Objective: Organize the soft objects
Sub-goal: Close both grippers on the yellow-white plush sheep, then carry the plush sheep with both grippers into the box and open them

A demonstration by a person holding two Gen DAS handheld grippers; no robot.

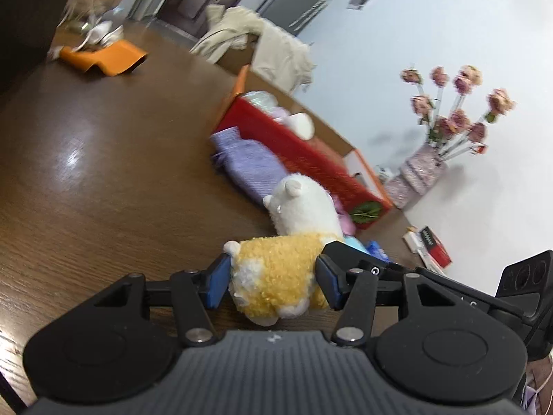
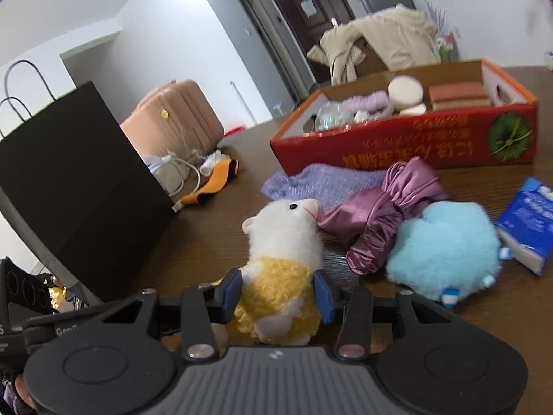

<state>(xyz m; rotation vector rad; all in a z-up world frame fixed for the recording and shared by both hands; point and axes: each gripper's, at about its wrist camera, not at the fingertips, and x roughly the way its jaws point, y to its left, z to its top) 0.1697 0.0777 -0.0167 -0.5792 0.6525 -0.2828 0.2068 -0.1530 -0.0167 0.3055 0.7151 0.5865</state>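
Observation:
A plush alpaca (image 1: 287,252) with a white head and yellow body stands on the brown table. My left gripper (image 1: 273,282) closes on its yellow body from one side. My right gripper (image 2: 278,294) closes on the same alpaca (image 2: 283,252) from another side. A red cardboard box (image 2: 408,141) behind it holds a purple scrunchie, white round pads and a brown sponge. The box also shows in the left wrist view (image 1: 304,159). A lilac cloth (image 2: 328,181), a purple satin cap (image 2: 383,214) and a fluffy blue plush (image 2: 446,245) lie in front of the box.
A black paper bag (image 2: 79,186) stands at the left. A blue tissue pack (image 2: 532,221) lies at the right. An orange stand (image 1: 103,57) and cables lie at the far end. A flower vase (image 1: 425,169) stands by the wall. Beige clothes (image 2: 387,38) hang behind the box.

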